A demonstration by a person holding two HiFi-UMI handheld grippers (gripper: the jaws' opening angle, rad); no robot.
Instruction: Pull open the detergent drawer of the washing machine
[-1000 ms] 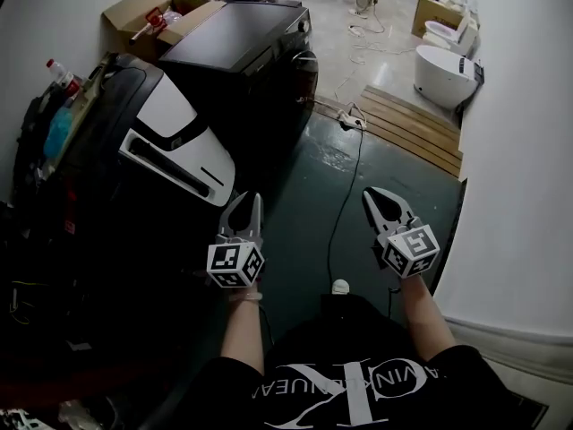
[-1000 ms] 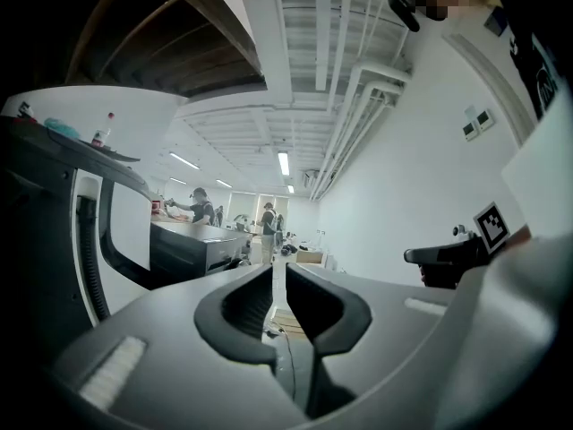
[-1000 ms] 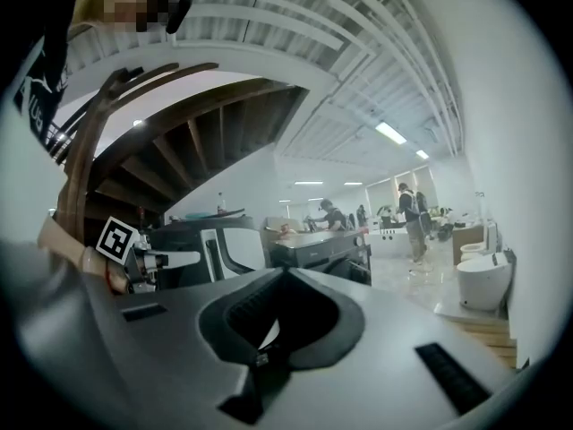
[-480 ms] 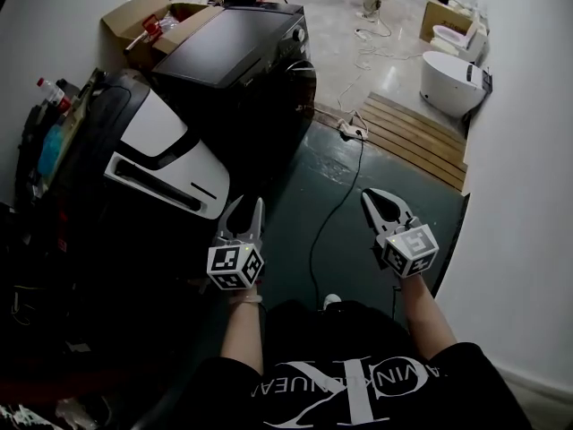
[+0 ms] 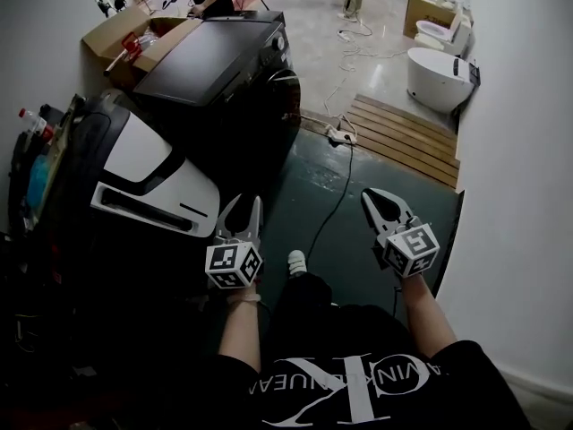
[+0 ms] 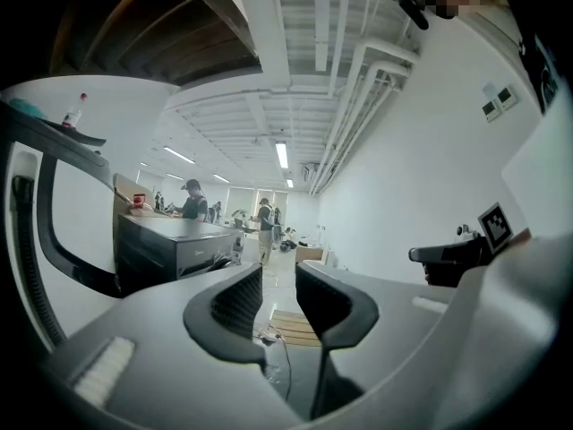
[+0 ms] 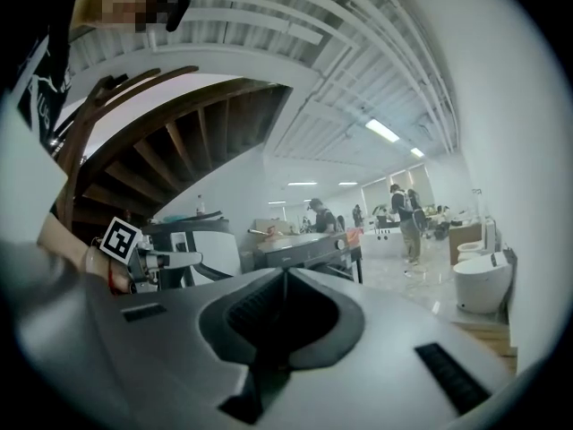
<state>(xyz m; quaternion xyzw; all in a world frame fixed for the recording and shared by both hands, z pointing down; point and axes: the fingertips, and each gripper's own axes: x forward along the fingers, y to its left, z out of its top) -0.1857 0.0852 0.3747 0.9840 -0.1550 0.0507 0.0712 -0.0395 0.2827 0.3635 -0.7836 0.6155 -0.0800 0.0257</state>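
While left hand-held gripper [image 5: 246, 203] hangs empty, jaws just opening, right hand-held gripper [image 5: 371, 195] closed, glossy black washing machine [image 5: 219, 65]

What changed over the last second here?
The left hand-held gripper has just opened its jaws, with nothing between them. The person stepped toward the washing machine. The right hand-held gripper stayed shut and empty.

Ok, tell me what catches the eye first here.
Low in the head view two handheld tools jut forward: the grey left gripper, whose jaws have just been opening with nothing between them, and the shut grey right gripper. Beyond them, at upper left, stands a large glossy black box-shaped machine.
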